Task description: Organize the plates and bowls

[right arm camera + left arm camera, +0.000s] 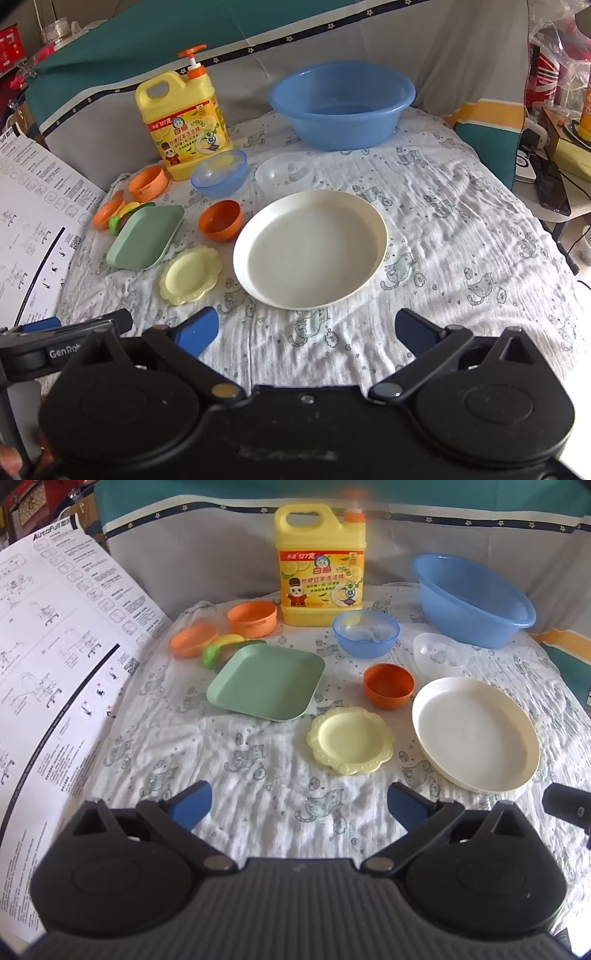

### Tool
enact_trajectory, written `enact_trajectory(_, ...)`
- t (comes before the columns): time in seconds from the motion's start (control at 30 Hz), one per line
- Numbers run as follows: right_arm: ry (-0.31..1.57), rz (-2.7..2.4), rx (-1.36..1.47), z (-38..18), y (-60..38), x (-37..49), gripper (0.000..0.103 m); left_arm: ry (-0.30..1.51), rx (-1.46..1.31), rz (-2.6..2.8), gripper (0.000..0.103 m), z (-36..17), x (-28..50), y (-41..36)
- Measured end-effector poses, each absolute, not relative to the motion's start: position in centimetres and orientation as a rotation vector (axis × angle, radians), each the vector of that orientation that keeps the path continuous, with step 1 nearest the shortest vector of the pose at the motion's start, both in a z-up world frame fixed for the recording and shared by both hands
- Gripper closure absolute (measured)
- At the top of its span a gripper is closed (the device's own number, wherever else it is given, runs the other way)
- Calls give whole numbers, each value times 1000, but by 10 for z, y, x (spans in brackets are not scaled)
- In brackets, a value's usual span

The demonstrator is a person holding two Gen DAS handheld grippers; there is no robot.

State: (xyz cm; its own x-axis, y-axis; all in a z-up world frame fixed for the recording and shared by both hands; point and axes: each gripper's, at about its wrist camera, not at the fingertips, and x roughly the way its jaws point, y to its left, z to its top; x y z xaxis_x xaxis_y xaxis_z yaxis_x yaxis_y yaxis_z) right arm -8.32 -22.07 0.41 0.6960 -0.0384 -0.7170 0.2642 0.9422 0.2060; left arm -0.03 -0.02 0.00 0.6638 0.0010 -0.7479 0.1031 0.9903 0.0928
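Note:
On the patterned cloth lie a large cream round plate point(476, 734) point(310, 249), a small yellow scalloped plate point(350, 740) point(190, 275), a green square plate point(266, 681) point(146, 236), a dark orange bowl point(388, 686) point(220, 220), a small blue bowl point(365, 633) point(219, 173) and a clear bowl point(439, 651) point(282, 173). My left gripper point(299, 806) is open and empty, short of the yellow plate. My right gripper point(306, 332) is open and empty, just short of the cream plate.
A yellow detergent jug point(319, 565) point(184, 122) and a big blue basin point(472, 598) point(341, 105) stand at the back. Two light orange dishes point(253, 616) point(147, 182) and toy food point(225, 648) sit at the left. A printed instruction sheet point(55, 664) lies along the left edge.

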Motion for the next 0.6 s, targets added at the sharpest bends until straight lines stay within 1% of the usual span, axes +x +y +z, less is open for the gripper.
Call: enact_trajectory(0.6, 790, -183, 301, 3, -221, -82, 0, 867, 132, -65, 0, -2, 1, 1)
